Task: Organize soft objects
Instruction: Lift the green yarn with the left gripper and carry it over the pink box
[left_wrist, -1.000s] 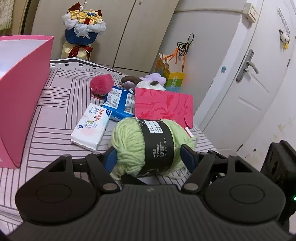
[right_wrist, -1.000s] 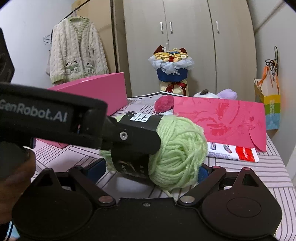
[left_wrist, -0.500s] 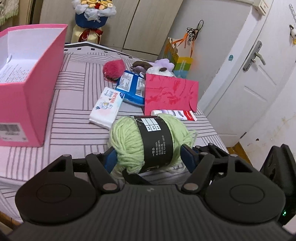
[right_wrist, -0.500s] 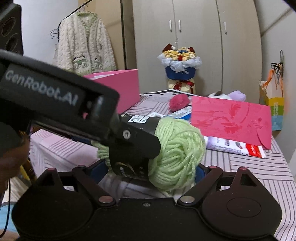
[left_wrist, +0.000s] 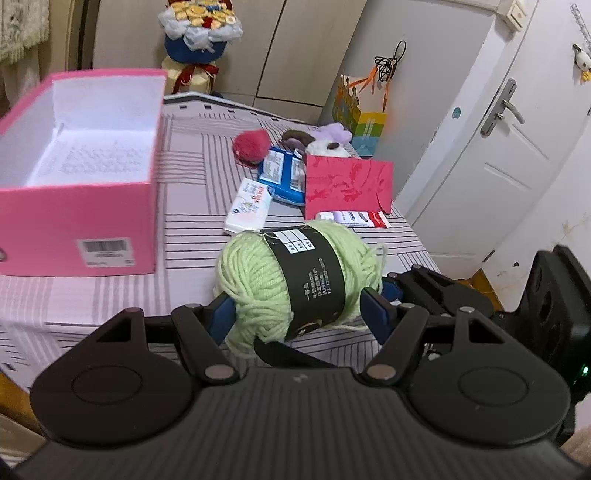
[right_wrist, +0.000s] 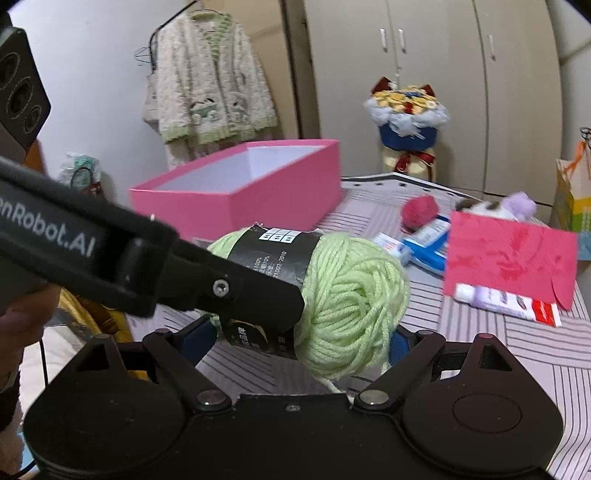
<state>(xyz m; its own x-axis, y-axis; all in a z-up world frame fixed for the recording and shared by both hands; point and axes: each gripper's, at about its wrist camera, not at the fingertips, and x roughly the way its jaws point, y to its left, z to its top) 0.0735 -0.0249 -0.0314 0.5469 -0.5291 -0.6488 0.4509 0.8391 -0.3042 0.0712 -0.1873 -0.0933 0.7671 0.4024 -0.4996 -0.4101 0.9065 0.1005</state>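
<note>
both grippers clamp the green yarn ball (left_wrist: 295, 280) above the bed's near edge, left gripper (left_wrist: 297, 314) and right gripper (right_wrist: 301, 341) jaws each pressed on its sides. beyond, the open pink box (left_wrist: 79, 218) sits toward the left edge, a red pompom (left_wrist: 252, 146) farther back.

soft indoor light, fisheye-bent edges, slight blur

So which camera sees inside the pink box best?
The left wrist view. It looks down into the pink box, showing its white floor and walls with nothing visible inside. The right wrist view shows the pink box from a lower, sideways angle: pink outer walls and only a strip of the inner walls, while the floor stays hidden.
</note>
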